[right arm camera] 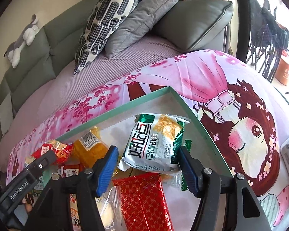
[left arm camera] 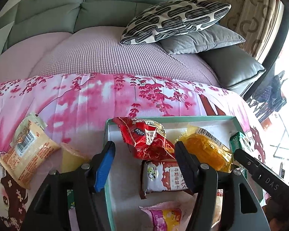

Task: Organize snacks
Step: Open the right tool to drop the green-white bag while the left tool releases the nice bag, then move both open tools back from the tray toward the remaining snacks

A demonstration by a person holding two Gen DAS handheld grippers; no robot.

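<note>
A shallow mint-green box lies on a pink floral cloth and holds several snack packets. In the left wrist view my left gripper is open over the box, straddling a red crinkled packet and a white-and-red biscuit packet. An orange packet lies to its right. In the right wrist view my right gripper is open around a white-and-green packet inside the box, jaws on either side, apart from it. A red patterned packet lies below.
Outside the box on the left lie a beige barcode packet and a pale yellow packet. A patterned pillow and a grey pillow rest on the sofa behind. A plush toy sits on the backrest.
</note>
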